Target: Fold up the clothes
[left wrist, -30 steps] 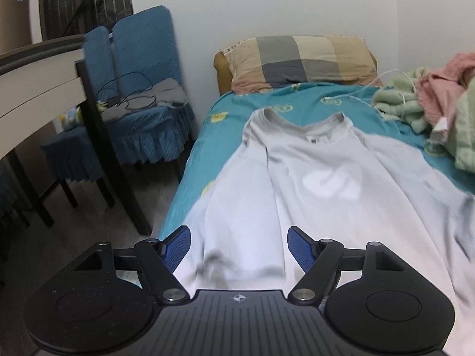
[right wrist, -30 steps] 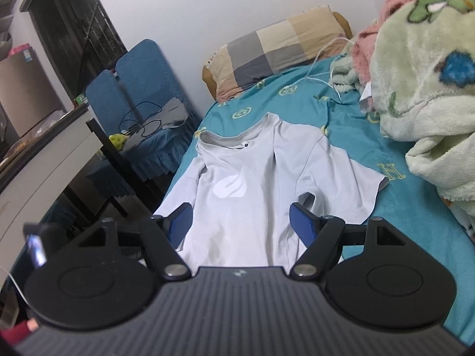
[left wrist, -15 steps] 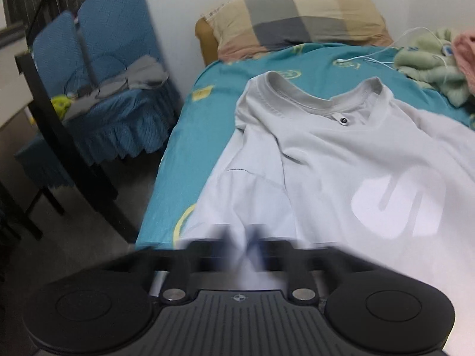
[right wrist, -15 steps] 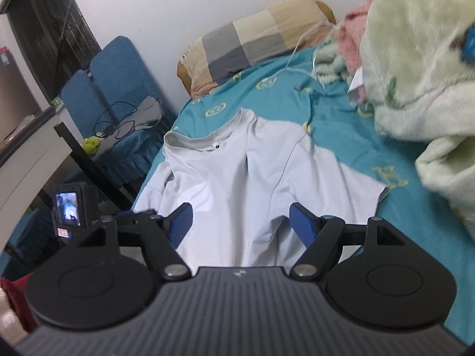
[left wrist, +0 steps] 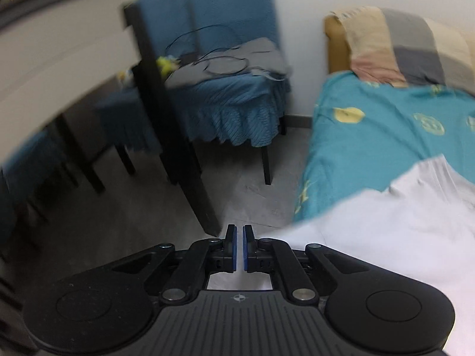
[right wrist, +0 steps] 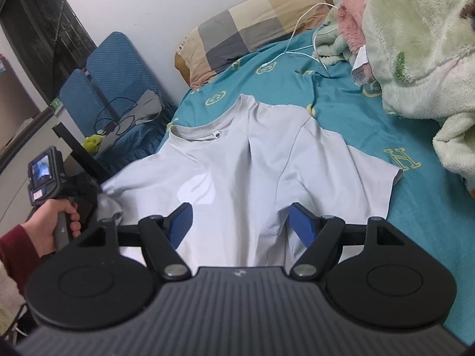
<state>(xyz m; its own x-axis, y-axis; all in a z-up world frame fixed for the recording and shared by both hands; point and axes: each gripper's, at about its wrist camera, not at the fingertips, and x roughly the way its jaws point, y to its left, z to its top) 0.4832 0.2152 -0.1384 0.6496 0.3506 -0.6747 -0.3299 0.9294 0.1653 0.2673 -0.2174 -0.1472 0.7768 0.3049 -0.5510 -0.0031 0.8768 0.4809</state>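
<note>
A light grey t-shirt (right wrist: 246,172) lies front up on the teal bed sheet (right wrist: 350,112), collar toward the pillow. My right gripper (right wrist: 240,222) is open just above the shirt's lower body, beside the right armpit. My left gripper (left wrist: 238,247) is shut at the bed's left edge; grey shirt cloth (left wrist: 386,237) runs from it to the right and shows under the jaws. In the right wrist view the left gripper's handle (right wrist: 53,190) sits at the shirt's left sleeve, with bunched cloth next to it.
A checked pillow (right wrist: 246,32) lies at the bed's head. A heap of green and pink blankets (right wrist: 415,44) fills the bed's right side, with a white cable (right wrist: 299,29). A blue covered chair (left wrist: 225,95) and a dark table leg (left wrist: 175,136) stand left of the bed.
My left gripper went from open to shut and swung left to the bed's edge at the shirt's left sleeve. My right gripper stayed open and moved slightly closer over the shirt.
</note>
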